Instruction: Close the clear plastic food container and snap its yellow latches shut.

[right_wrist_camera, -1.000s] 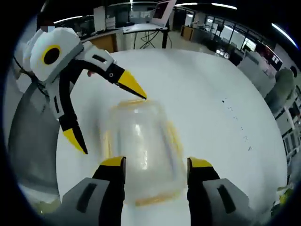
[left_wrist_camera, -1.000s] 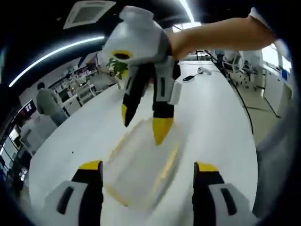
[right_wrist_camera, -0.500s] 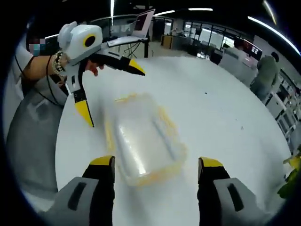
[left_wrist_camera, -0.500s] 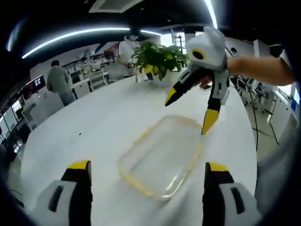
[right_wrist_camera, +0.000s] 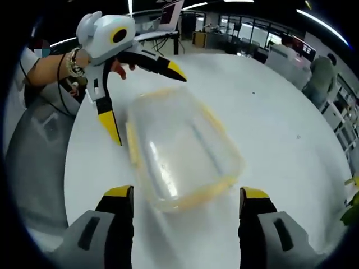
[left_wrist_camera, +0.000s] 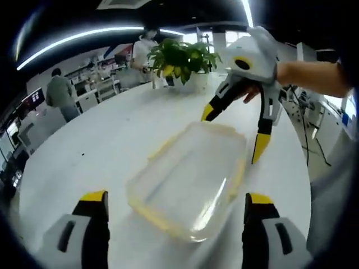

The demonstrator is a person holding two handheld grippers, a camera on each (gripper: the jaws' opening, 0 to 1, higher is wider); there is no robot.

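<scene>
- The container (left_wrist_camera: 188, 179) lies flat on the white table (left_wrist_camera: 101, 151), lid on, its yellow latches (right_wrist_camera: 130, 151) along the long sides; whether any latch is snapped down cannot be told through the blur.
- In the left gripper view the container sits ahead of and between that view's own jaws, apart from both yellow-tipped fingers (left_wrist_camera: 94, 197); the left gripper (left_wrist_camera: 171, 197) has its jaws wide and holds nothing.
- In the right gripper view the container (right_wrist_camera: 179, 148) likewise lies ahead of and between the jaws; the right gripper (right_wrist_camera: 188, 193) is spread wide and empty, fingertips just short of the near edge.
- The right gripper also shows in the left gripper view (left_wrist_camera: 233, 129), jaws spread wide over the container's far end, one tip near the far corner, the other beside the right edge; touching or not cannot be told.
- The left gripper shows in the right gripper view (right_wrist_camera: 143, 101), jaws wide, straddling the container's far left corner.
- No brand, label or writing can be read.
- A potted plant (left_wrist_camera: 182, 59) stands at the table's far end; people stand behind it, small and blurred.
</scene>
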